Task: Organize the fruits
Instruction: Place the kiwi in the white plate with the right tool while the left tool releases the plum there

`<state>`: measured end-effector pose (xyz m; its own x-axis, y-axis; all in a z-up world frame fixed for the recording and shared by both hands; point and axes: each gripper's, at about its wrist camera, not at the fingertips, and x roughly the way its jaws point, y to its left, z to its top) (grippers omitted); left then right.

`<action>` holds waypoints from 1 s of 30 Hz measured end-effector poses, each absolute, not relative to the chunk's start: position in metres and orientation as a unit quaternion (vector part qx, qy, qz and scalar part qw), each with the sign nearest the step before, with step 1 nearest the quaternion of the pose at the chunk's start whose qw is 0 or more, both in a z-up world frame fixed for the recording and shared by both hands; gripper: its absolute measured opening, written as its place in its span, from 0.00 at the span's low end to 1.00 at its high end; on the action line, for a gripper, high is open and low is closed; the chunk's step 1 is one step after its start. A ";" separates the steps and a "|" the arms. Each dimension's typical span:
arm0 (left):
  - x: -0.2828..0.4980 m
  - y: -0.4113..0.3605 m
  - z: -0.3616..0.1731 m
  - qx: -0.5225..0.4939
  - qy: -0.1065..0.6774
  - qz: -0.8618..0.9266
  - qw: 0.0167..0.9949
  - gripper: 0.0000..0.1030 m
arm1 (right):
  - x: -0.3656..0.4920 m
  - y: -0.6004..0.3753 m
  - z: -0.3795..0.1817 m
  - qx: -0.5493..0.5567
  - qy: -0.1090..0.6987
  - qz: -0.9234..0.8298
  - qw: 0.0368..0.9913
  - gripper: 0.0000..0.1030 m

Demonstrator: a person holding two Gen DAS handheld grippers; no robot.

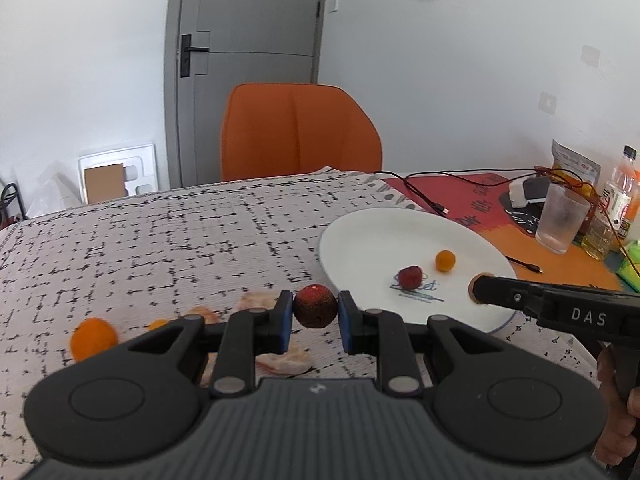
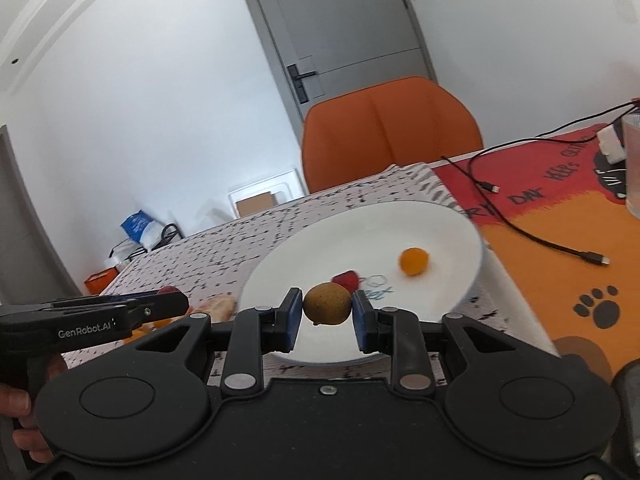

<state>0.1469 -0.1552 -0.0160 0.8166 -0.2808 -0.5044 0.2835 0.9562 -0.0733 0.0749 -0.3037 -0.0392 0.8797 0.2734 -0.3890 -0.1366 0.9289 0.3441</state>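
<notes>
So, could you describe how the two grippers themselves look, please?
Both are matte black plastic. The left gripper and the right gripper each have two round side discs, silver pivot pins, a ribbed dark body and blue pads on the fingers. Seen from the side, the right one reads "DAS" in white and the left one "GenRobot.AI". No cables on them are visible.

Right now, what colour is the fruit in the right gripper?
Yellowish-brown fruit, clearest in the right wrist view.
</notes>
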 end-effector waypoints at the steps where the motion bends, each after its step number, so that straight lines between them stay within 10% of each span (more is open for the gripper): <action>1: 0.148 -0.158 -0.017 0.004 0.265 -0.150 0.953 0.22 | 0.074 -0.306 -0.039 0.155 0.218 0.100 0.958 0.31; 19: 0.157 -0.206 -0.009 0.025 0.253 -0.189 0.948 0.22 | 0.059 -0.327 -0.038 0.163 0.214 0.086 0.959 0.31; 30: 0.153 -0.196 -0.006 0.035 0.257 -0.165 0.951 0.55 | 0.056 -0.325 -0.035 0.164 0.215 0.088 0.959 0.34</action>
